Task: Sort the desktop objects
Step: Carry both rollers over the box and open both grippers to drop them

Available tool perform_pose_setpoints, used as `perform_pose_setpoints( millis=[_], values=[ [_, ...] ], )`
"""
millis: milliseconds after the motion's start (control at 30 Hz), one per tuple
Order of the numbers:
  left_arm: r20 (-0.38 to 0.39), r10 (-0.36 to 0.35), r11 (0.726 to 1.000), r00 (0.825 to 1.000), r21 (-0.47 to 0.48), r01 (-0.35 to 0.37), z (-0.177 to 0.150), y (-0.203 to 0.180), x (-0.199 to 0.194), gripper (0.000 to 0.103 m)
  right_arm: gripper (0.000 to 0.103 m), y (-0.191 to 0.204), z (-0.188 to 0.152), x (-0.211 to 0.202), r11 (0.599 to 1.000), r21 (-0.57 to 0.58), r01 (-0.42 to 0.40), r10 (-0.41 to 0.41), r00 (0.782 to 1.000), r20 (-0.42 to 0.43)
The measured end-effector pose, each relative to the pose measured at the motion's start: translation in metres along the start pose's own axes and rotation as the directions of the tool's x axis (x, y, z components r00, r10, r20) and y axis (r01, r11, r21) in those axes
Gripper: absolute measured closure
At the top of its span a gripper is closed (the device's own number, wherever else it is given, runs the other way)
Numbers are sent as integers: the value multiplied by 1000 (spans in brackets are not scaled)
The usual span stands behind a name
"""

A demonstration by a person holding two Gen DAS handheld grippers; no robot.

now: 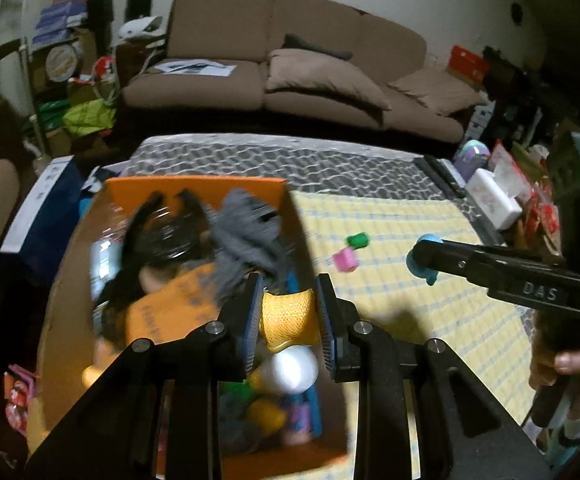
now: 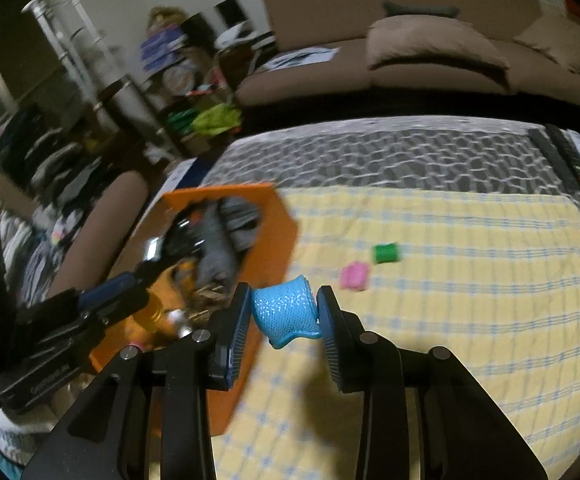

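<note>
A: Where are the toys?
B: The left hand-held gripper (image 1: 289,312) squeezes a yellow toy (image 1: 287,312) above the orange box (image 1: 193,182); the right hand-held gripper (image 2: 283,314) clamps a blue toy (image 2: 285,314) beside the box's right edge.
A: Next?
B: Probably release both into the box.

Brown sofa (image 1: 290,60) with loose cushions against pale wall (image 1: 470,4), cluttered shelves (image 1: 61,52) at left, dim light.
</note>
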State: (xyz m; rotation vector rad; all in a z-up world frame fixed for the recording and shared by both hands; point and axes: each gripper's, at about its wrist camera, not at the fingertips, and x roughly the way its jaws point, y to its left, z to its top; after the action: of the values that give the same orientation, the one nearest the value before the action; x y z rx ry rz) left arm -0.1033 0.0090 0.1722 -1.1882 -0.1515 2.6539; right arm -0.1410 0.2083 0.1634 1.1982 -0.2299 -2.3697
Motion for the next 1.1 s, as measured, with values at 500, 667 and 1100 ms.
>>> perform_pose_setpoints(
  millis=[500,667,1100],
  values=[
    [-114,28,998,993,-60,-35,-57,59,1,78,69,101,-57,54,983,-140,-119,92,978,-185],
    [-139,35,996,990,-73,-46,-65,66,9,78,69,110,-63,65,980,-159,-122,87,974,-209],
    [-143,44,996,989,-74,-55,-68,71,8,78,69,119,-71,78,976,-203,-81,32,972,-233]
  ],
)
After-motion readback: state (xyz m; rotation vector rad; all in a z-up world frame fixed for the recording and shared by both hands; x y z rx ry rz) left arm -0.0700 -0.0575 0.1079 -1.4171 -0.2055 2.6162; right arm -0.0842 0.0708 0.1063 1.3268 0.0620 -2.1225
